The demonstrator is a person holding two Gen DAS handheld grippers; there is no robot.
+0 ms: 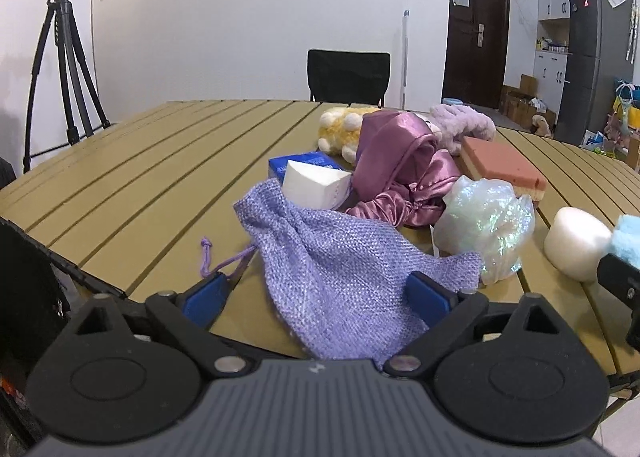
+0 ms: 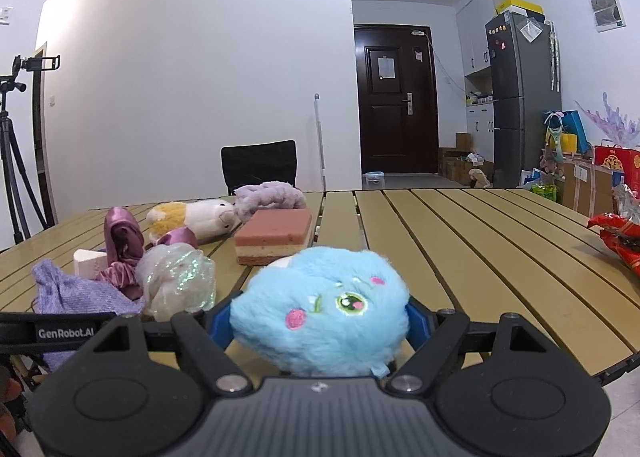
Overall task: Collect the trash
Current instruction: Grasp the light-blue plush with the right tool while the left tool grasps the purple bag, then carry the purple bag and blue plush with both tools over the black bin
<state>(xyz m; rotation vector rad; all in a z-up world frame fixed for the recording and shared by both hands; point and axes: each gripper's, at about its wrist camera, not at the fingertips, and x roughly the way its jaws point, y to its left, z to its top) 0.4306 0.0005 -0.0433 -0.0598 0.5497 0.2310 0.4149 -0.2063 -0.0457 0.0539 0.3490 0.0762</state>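
Observation:
My left gripper (image 1: 320, 293) is open around the bottom of a lilac knitted drawstring pouch (image 1: 332, 261) that lies on the slatted table (image 1: 140, 177); the pouch also shows in the right wrist view (image 2: 76, 293). My right gripper (image 2: 320, 317) is shut on a blue plush toy (image 2: 324, 305) and holds it at the table's near edge. A red crumpled snack wrapper (image 2: 620, 237) lies at the table's right side. An iridescent plastic wad (image 1: 484, 225) sits beside the pouch.
A pile sits behind the pouch: white wedge block (image 1: 316, 183), blue box (image 1: 304, 161), purple satin cloth (image 1: 400, 165), pink layered sponge (image 1: 500, 165), yellow plush (image 1: 344, 129), lilac fluffy band (image 1: 464, 125), white cylinder (image 1: 576, 243). A black chair (image 1: 348, 75) and tripod (image 1: 64, 57) stand beyond.

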